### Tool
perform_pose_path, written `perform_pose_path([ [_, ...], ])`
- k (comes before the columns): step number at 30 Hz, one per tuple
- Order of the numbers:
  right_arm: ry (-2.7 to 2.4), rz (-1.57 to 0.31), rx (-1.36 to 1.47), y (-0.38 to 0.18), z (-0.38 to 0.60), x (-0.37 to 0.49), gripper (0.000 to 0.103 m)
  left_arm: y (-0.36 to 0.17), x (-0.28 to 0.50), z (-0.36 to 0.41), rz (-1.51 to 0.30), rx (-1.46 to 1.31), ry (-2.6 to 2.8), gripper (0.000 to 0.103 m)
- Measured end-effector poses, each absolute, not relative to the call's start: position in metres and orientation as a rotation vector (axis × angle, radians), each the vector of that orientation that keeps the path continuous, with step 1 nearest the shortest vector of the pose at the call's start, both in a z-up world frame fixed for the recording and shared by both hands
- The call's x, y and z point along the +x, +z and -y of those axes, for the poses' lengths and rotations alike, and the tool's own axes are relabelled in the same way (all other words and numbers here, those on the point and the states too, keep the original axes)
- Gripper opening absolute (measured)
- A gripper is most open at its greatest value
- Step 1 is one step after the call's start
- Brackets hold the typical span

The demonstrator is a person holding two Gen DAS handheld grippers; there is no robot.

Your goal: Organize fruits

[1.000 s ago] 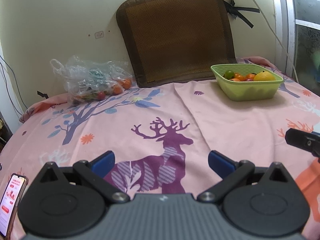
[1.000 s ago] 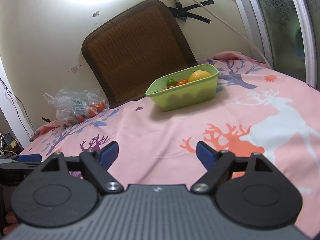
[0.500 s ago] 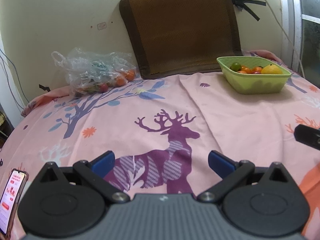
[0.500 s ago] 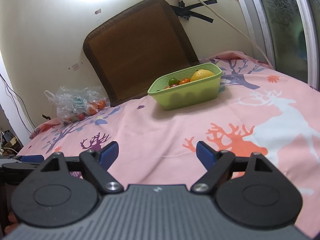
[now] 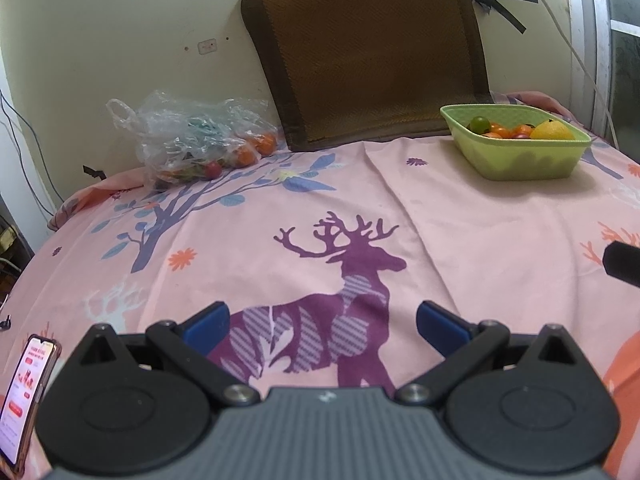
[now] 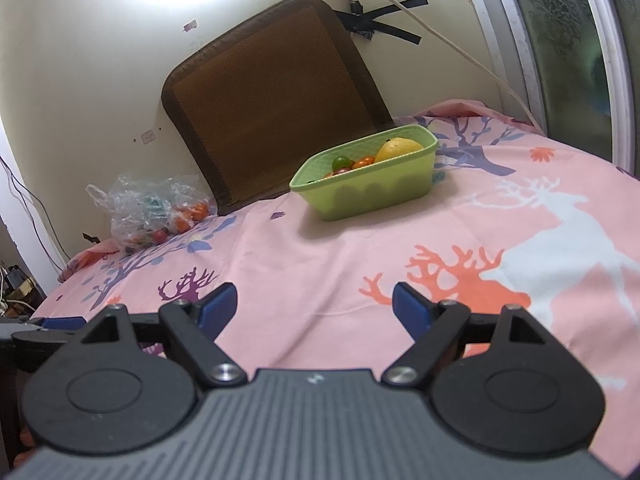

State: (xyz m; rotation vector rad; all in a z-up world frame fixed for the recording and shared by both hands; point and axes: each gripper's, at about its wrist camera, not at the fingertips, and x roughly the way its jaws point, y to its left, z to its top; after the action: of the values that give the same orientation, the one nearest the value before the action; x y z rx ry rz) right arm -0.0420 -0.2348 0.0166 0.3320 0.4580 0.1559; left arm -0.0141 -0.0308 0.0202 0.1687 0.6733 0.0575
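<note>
A light green basket (image 5: 520, 162) (image 6: 372, 196) stands far right on the pink deer-print cloth (image 5: 280, 224) (image 6: 320, 264), holding a yellow fruit (image 5: 552, 131) (image 6: 398, 148), a green one (image 5: 479, 123) (image 6: 341, 161) and small orange ones. A clear plastic bag (image 5: 192, 140) (image 6: 148, 208) with orange and red fruits lies at the far left by the wall. My left gripper (image 5: 323, 325) is open and empty above the purple deer print. My right gripper (image 6: 315, 306) is open and empty over the cloth, well short of the basket.
A brown woven mat (image 5: 368, 52) (image 6: 272, 108) leans on the wall behind the cloth. A lit phone (image 5: 24, 392) lies at the near left edge. A white cable (image 6: 440, 36) hangs from a wall socket; a window frame (image 6: 560, 40) runs on the right.
Both views have shifted slightly: the basket and bag sit a bit lower and closer in the left view. Both grippers stay open and empty.
</note>
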Motion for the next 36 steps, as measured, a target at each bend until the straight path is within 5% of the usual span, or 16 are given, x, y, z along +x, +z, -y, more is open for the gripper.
perform_pose_path([
  [36,0.158,-0.461,0.339,0.0152,0.2344,-0.0435,0.086,0.0177,-0.0138,0.0292,-0.679,0.165,0.09,0.103],
])
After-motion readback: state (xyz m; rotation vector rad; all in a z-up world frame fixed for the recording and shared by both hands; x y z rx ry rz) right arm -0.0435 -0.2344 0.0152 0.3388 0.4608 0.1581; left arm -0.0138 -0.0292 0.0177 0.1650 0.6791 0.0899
